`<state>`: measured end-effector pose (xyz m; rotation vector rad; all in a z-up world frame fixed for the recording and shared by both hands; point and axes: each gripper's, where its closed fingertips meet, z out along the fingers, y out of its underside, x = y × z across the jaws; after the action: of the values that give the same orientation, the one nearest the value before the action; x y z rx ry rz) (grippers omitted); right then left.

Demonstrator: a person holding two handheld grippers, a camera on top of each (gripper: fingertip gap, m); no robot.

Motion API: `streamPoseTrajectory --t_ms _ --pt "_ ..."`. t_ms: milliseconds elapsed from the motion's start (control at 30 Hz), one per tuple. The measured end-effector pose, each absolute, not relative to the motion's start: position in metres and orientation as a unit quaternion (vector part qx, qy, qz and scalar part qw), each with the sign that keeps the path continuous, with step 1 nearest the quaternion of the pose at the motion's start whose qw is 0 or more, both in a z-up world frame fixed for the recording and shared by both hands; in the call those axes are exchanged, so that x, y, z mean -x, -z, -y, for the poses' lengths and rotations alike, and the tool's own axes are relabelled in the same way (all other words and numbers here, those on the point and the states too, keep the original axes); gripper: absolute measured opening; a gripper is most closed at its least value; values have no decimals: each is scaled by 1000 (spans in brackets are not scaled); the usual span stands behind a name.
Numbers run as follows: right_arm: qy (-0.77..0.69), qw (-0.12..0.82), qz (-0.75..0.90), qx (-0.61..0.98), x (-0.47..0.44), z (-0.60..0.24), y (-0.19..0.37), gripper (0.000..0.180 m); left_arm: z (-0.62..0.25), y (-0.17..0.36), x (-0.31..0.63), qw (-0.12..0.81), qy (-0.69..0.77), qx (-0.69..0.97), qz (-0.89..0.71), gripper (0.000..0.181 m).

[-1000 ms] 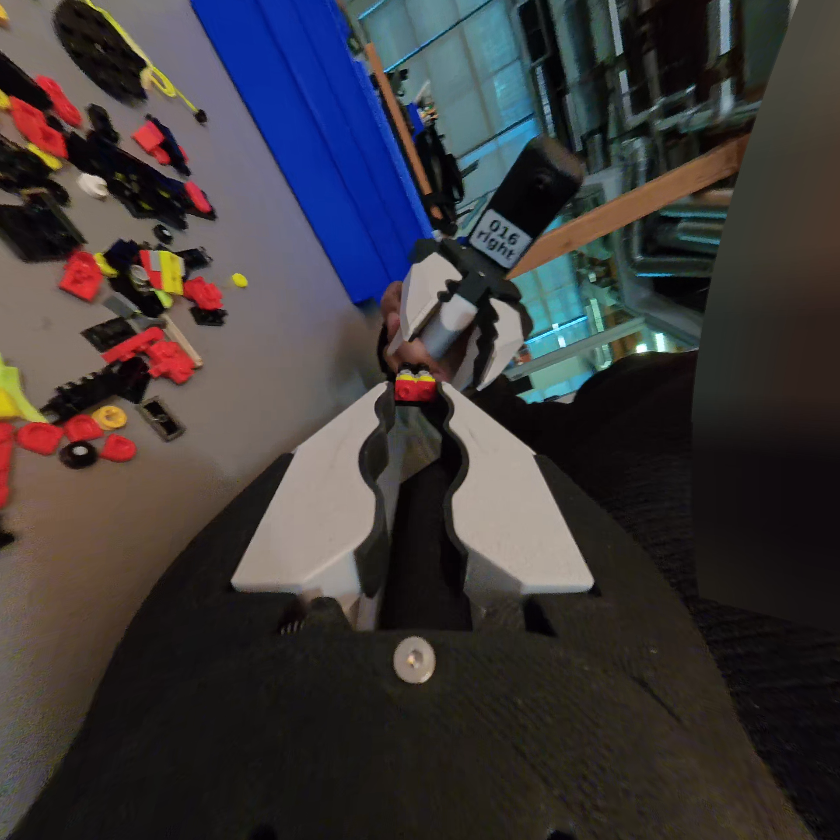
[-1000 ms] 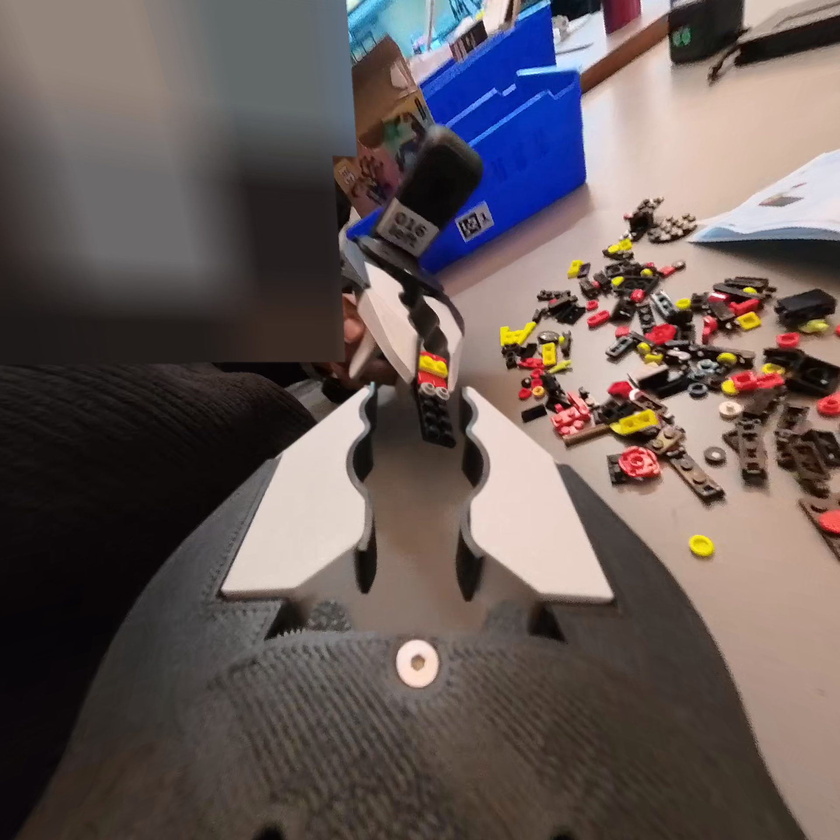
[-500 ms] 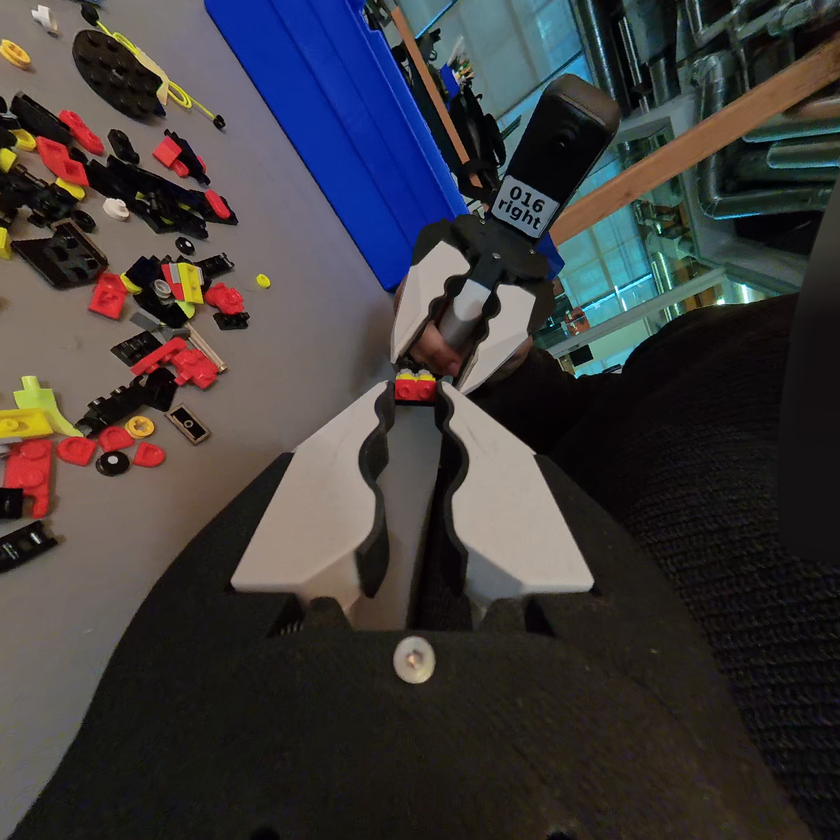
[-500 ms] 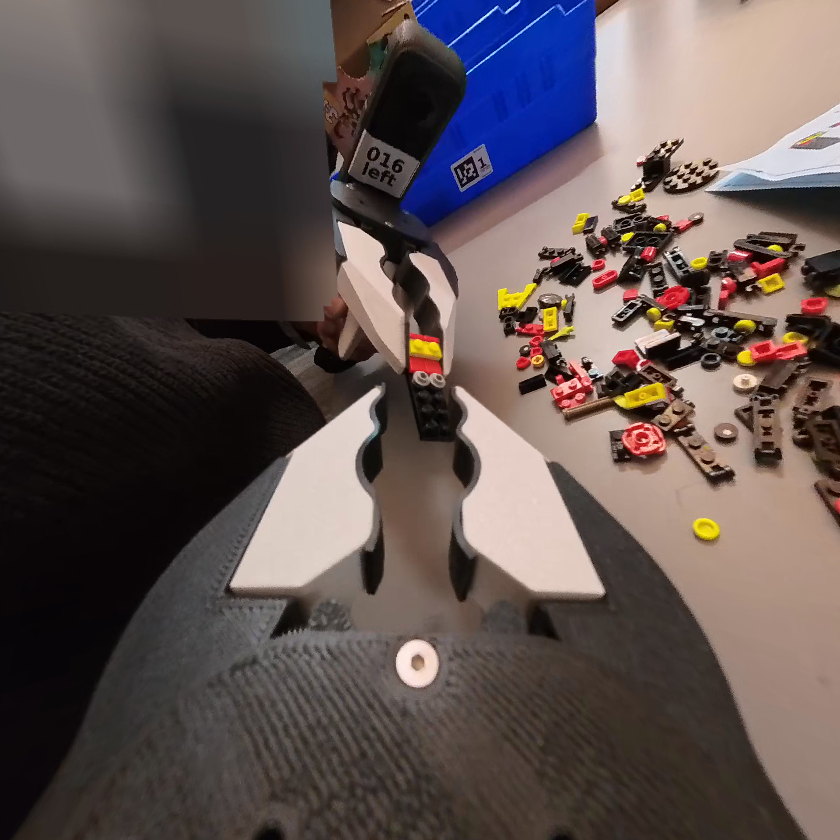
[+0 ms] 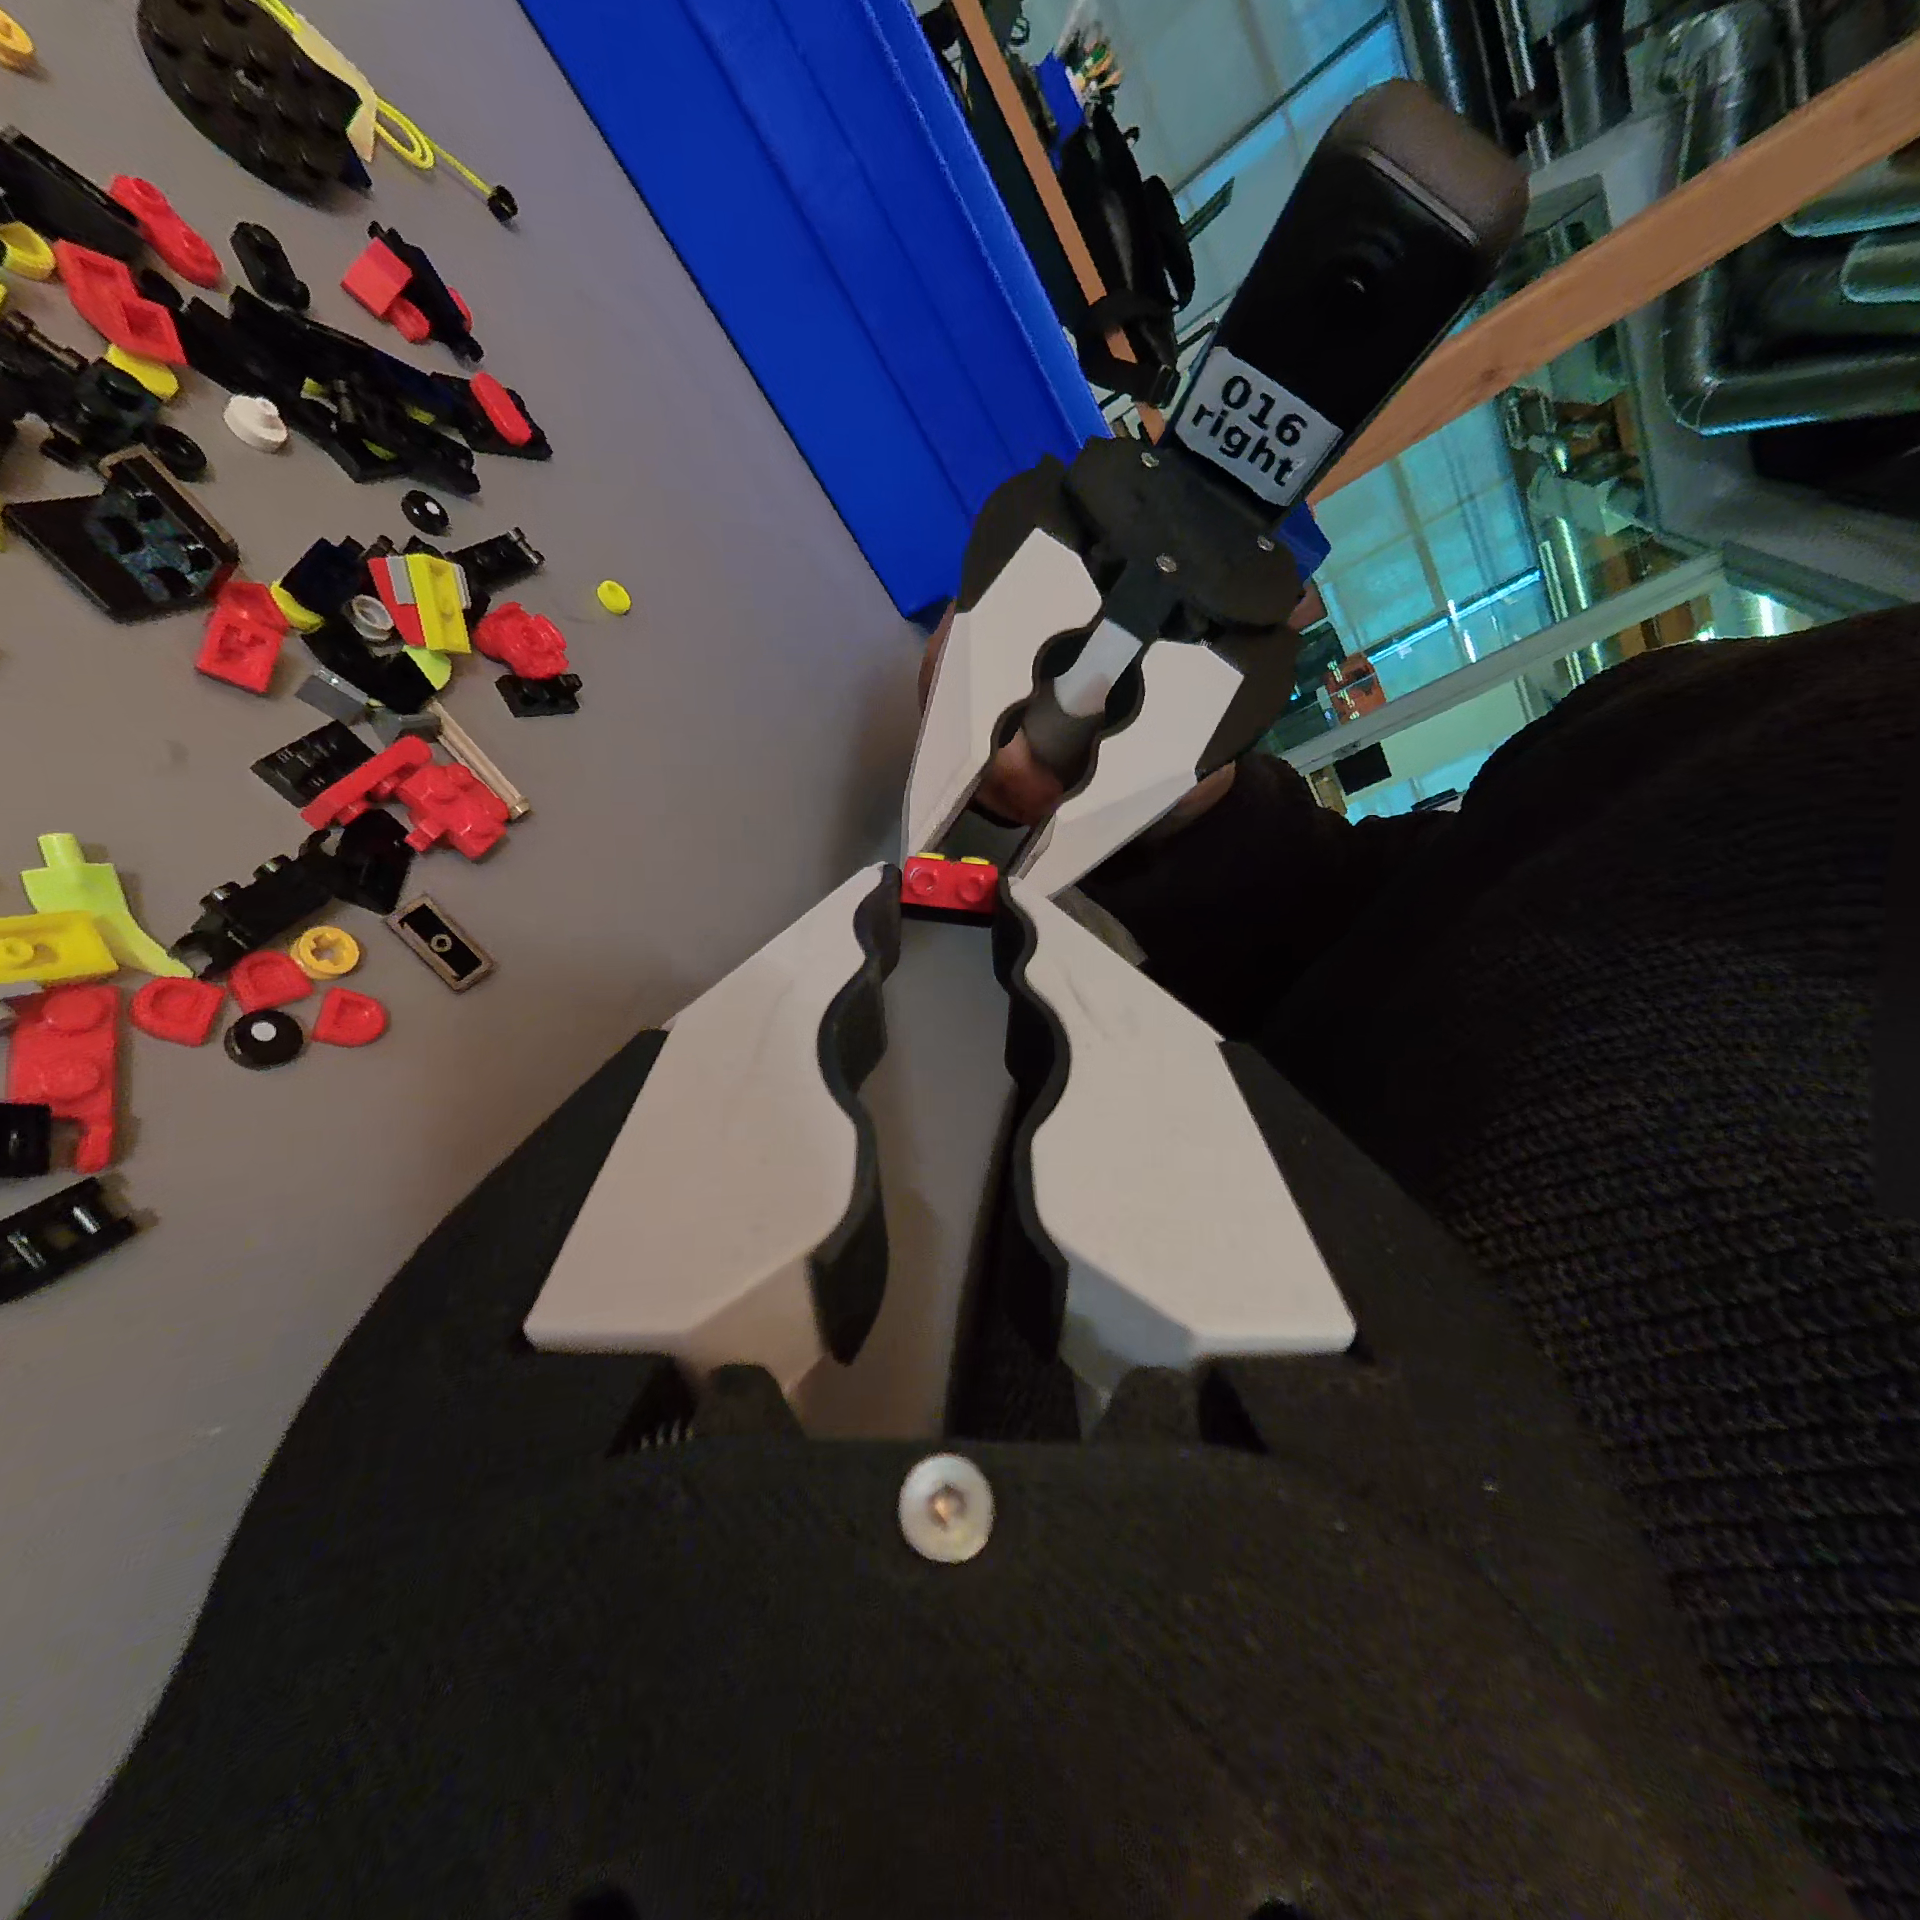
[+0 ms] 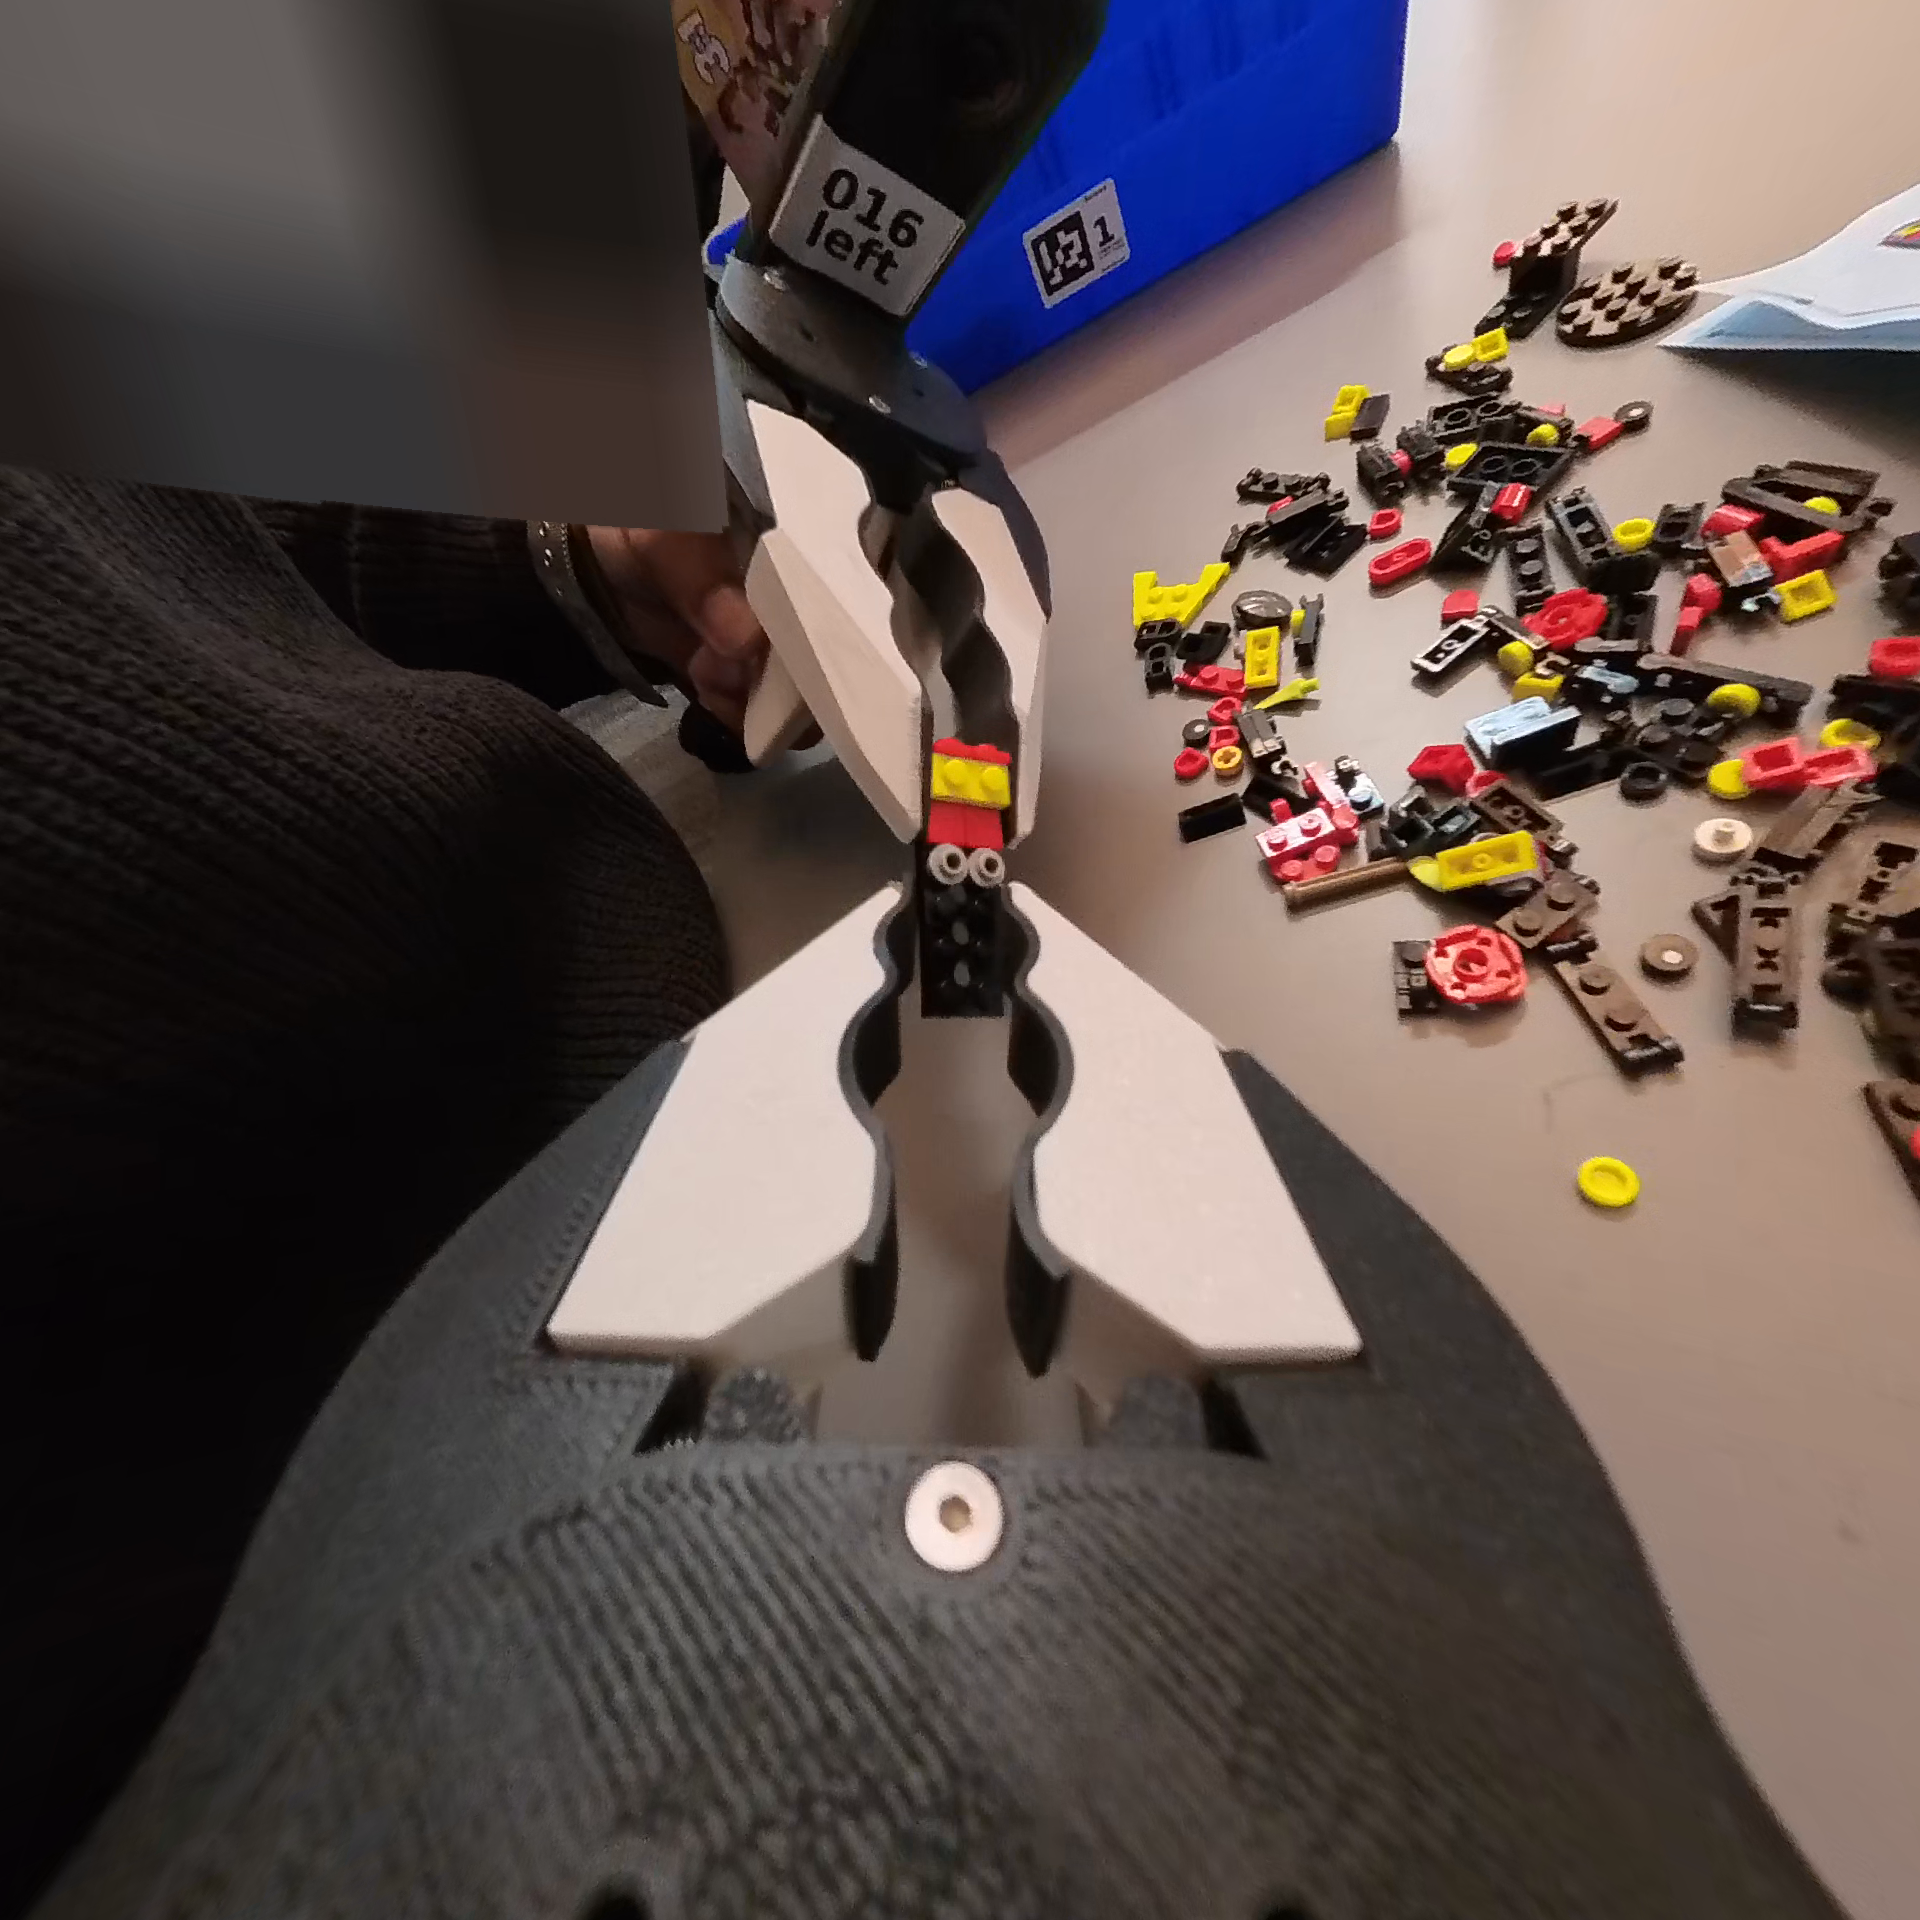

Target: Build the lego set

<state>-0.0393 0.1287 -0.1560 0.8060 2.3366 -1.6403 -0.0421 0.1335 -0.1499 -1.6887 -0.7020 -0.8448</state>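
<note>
Compared with a second ago, the two tools have come closer together and now meet on one piece, held in the air above the near edge of the grey table (image 6: 1351, 1403). The piece is a small lego assembly (image 6: 968, 800): a narrow black studded plate with two grey round studs and a red and yellow stack at its far end. The left gripper (image 5: 948, 912) is clamped on this red and yellow end, as before. The fingers of the right gripper (image 6: 961, 920), which earlier stood wide around the black plate, have narrowed until they seem to touch both of its long edges. I judge that it now grips too, though how firmly I cannot say. For the task, I think the assembly is held from both ends, so I could pass it over or press its parts together. No new brick is picked yet. The loose red, yellow and black lego pieces (image 6: 1558, 675) lie scattered well apart from us, beside the blue plastic bin (image 6: 1195, 135) and the pale printed sheet (image 6: 1829, 281). In the left wrist view only the red end shows. The underside of the plate is hidden in both views, a blurred patch covers the upper left of the right wrist view, and the sheet is cut off by the frame.
</note>
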Motion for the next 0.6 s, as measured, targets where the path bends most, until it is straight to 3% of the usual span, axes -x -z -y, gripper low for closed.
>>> streamPoseTrajectory --t_ms 133,367,600 --pt "547 82 -787 -274 41 -130 158 12 -133 154 44 525 351 712 305 16" --pt "534 58 -792 -290 50 -140 164 6 -131 163 54 515 322 724 328 38" --pt "448 -12 -846 -289 60 -155 195 5 -129 169 57 503 326 723 345 39"
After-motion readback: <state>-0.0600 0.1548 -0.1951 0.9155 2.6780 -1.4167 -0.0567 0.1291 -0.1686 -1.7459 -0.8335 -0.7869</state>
